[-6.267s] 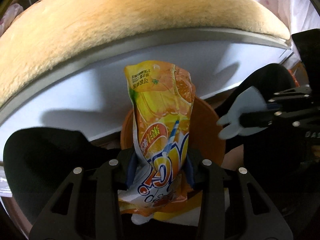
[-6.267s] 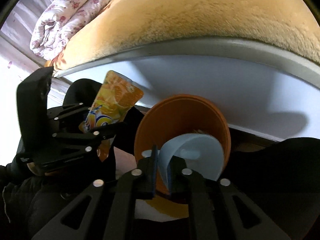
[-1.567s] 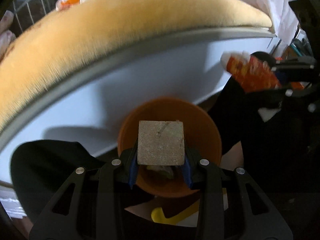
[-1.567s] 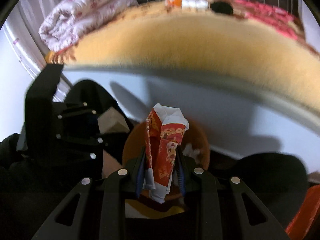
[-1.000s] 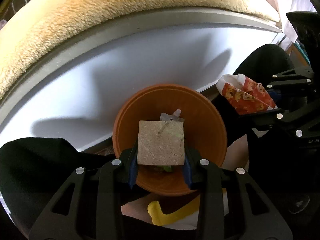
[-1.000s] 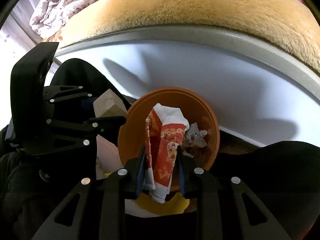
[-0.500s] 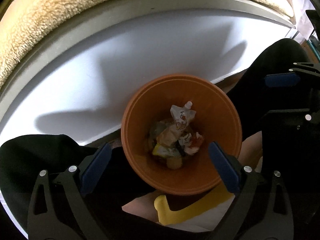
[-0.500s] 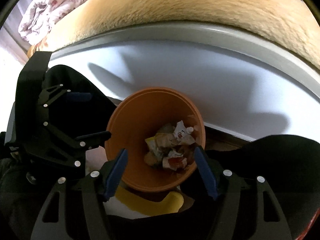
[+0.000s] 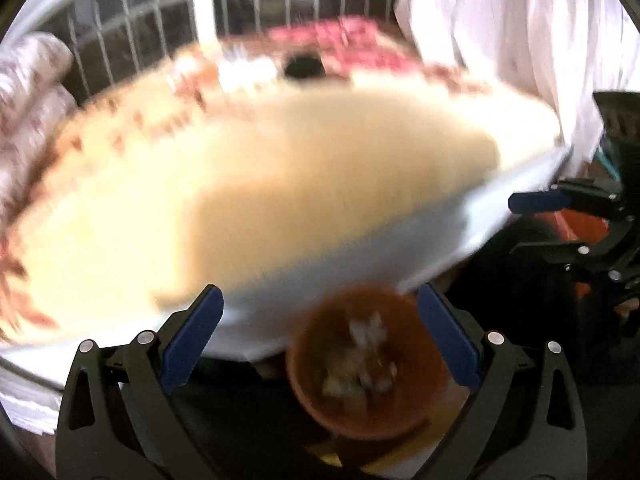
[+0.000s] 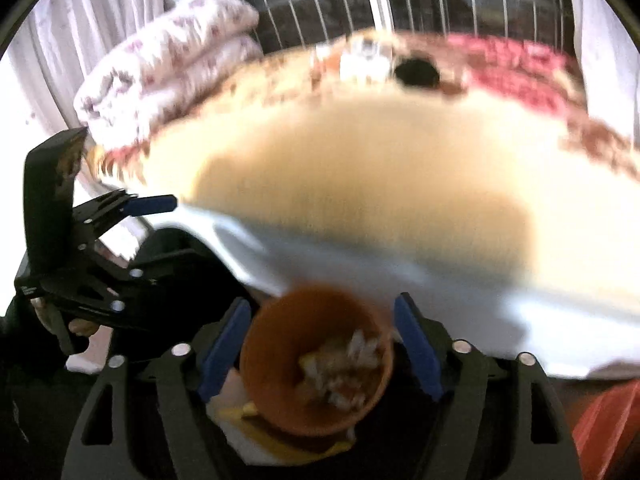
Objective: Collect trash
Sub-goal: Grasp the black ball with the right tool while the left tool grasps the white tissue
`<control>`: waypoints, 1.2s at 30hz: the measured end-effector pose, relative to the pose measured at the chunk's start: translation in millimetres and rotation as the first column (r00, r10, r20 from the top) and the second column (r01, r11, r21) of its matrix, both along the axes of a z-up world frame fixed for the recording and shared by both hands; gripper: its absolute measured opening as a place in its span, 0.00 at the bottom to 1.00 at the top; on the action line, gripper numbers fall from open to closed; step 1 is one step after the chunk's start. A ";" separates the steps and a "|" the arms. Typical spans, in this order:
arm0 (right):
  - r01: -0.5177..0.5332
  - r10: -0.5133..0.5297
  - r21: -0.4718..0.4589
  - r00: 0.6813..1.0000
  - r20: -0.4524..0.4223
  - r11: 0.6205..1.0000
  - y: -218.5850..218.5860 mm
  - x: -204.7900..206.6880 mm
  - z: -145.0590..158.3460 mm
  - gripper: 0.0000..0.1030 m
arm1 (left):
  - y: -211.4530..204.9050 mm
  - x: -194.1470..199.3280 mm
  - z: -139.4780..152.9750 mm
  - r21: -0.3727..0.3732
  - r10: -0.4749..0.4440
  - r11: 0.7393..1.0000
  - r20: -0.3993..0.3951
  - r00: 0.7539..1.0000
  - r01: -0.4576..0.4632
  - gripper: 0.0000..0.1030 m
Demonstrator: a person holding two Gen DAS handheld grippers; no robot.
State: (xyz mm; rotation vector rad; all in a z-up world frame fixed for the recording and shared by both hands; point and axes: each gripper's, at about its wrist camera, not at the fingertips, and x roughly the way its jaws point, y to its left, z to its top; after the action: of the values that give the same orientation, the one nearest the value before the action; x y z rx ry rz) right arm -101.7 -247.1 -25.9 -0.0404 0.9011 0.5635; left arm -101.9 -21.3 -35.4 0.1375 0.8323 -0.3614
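An orange bin [image 9: 308, 360] stands on the floor by the bed, low in both blurred views, with crumpled wrappers [image 9: 364, 360] heaped inside. My left gripper [image 9: 318, 294] is above it, open wide and holding nothing. My right gripper [image 10: 323, 302] also hangs over the bin [image 10: 272, 352] and its wrappers [image 10: 344, 364]. Its jaws are opening, with nothing between the blue pads [image 10: 416, 344]. Each gripper shows in the other's view: the right gripper [image 9: 528, 224] at the right edge, the left gripper [image 10: 160, 232] at the left, held by a hand [image 10: 80, 326].
A bed with a cream fleece blanket [image 9: 280, 184] and a white side panel [image 9: 360, 256] fills the view behind the bin. On the bed lie a folded floral quilt [image 10: 168, 68] and a black round object [image 10: 416, 70]. A barred window [image 10: 440, 0] is beyond. Something yellow [image 10: 256, 416] lies under the bin.
The left gripper let go of the brown square piece and the right let go of the red packet; both opened over the bin. Both have since risen and tilted up toward the bed.
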 end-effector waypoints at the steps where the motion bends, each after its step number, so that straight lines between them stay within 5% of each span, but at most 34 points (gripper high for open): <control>1: 0.003 -0.003 -0.003 1.000 0.024 1.000 1.5 8.0 7.6 0.72 | 1.8 7.1 11.9 -0.008 0.018 1.000 0.034 0.999 -0.017 0.92; 7: 0.052 -0.050 -0.010 0.990 0.128 0.999 4.3 88.6 39.7 0.72 | 6.0 66.8 32.1 -0.076 0.139 0.988 0.079 0.987 -0.133 0.92; 14: 0.139 -0.137 -0.001 0.982 0.132 0.990 16.6 188.7 45.8 0.72 | 12.9 139.7 32.9 -0.106 0.232 0.969 0.067 0.970 -0.225 0.92; 25: 0.251 -0.251 -0.043 0.968 0.001 0.967 46.6 338.9 3.1 0.74 | 18.3 200.1 11.5 -0.090 0.311 0.946 -0.016 0.950 -0.311 0.92; 31: 0.269 -0.273 -0.066 0.959 -0.078 0.961 54.6 366.3 -27.7 0.67 | 15.3 212.9 -2.3 -0.072 0.314 0.946 -0.040 0.949 -0.316 0.92; 36: 0.279 -0.281 -0.092 0.960 -0.004 0.956 60.3 354.6 -24.4 0.51 | 10.2 217.8 -14.4 -0.047 0.316 0.946 -0.066 0.946 -0.320 0.92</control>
State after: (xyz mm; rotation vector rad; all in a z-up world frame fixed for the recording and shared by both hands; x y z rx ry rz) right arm 252.9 -186.9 -50.3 0.0108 0.9298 0.2588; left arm 115.9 -11.1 -49.8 -0.0622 0.8840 -0.0846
